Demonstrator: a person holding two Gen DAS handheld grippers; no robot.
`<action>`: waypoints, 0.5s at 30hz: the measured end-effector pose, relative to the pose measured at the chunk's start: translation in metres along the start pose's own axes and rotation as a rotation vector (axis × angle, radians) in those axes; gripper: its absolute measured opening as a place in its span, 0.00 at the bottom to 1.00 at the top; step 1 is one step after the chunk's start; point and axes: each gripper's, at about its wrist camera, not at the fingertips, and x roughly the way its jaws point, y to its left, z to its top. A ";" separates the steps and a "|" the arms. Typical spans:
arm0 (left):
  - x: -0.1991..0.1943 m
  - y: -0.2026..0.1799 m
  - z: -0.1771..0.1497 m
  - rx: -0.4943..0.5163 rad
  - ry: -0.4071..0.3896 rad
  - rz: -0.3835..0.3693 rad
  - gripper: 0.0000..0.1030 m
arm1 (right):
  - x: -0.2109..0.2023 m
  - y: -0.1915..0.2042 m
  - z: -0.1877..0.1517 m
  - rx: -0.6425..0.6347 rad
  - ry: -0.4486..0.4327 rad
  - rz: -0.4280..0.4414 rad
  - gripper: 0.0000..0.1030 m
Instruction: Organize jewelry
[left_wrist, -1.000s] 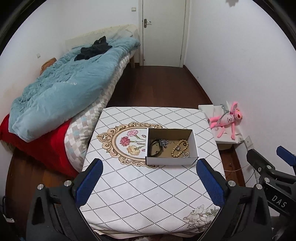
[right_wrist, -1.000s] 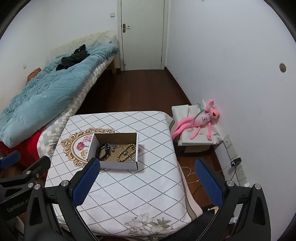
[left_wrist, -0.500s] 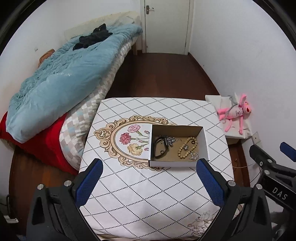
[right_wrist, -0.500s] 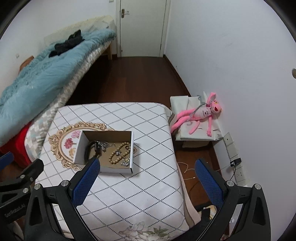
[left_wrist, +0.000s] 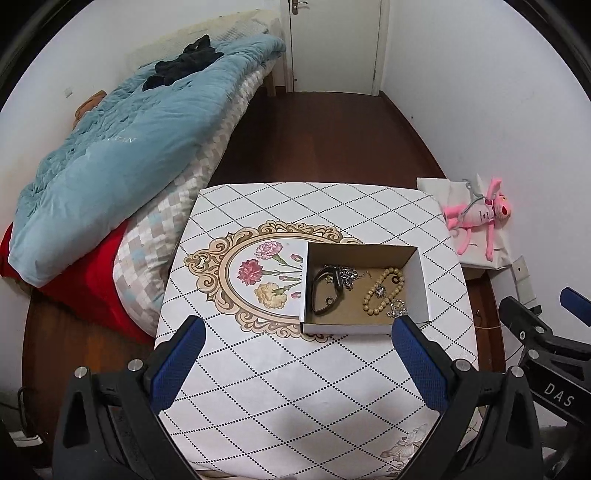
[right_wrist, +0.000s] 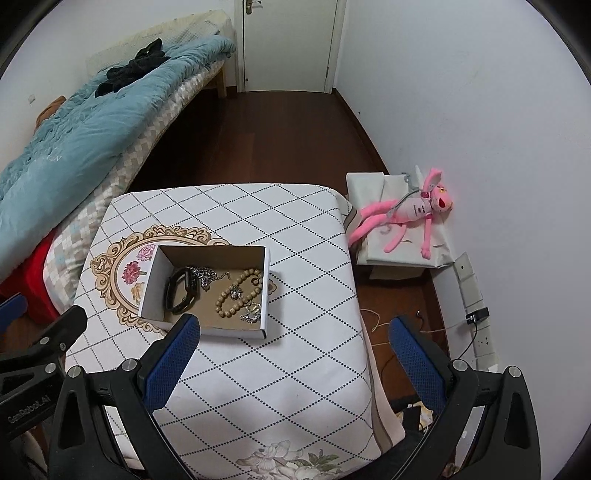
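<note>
An open cardboard box (left_wrist: 419, 273) (right_wrist: 155, 280) stands on the white patterned table (left_wrist: 295, 387) (right_wrist: 295, 369). Inside lie a black band (left_wrist: 325, 291) (right_wrist: 181, 291), a tan bead bracelet (left_wrist: 380, 291) (right_wrist: 240, 291), a silver chain (left_wrist: 347, 274) (right_wrist: 205, 275) and a small silver piece (left_wrist: 397, 308) (right_wrist: 253, 312). My left gripper (left_wrist: 297, 369) is open and empty, above the table in front of the box. My right gripper (right_wrist: 295, 365) is open and empty, to the box's front right.
A bed (left_wrist: 129, 147) with a blue quilt stands left of the table. A pink plush toy (right_wrist: 410, 214) lies on a white box by the right wall. Wall sockets and a cable (right_wrist: 476, 325) sit low on the right. A closed door (left_wrist: 332, 40) is at the back.
Both grippers have moved forward and down toward the table; the box looks larger and nearer. Both stay open and empty.
</note>
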 end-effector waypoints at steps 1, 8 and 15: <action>0.000 0.000 0.001 0.000 0.001 0.000 1.00 | 0.000 0.000 0.000 0.000 0.001 0.001 1.00; 0.003 -0.002 0.001 0.010 0.009 -0.014 1.00 | 0.001 0.000 0.000 -0.002 0.009 0.003 1.00; 0.005 0.000 0.000 0.010 0.015 -0.007 1.00 | 0.003 0.000 -0.001 -0.008 0.017 0.005 1.00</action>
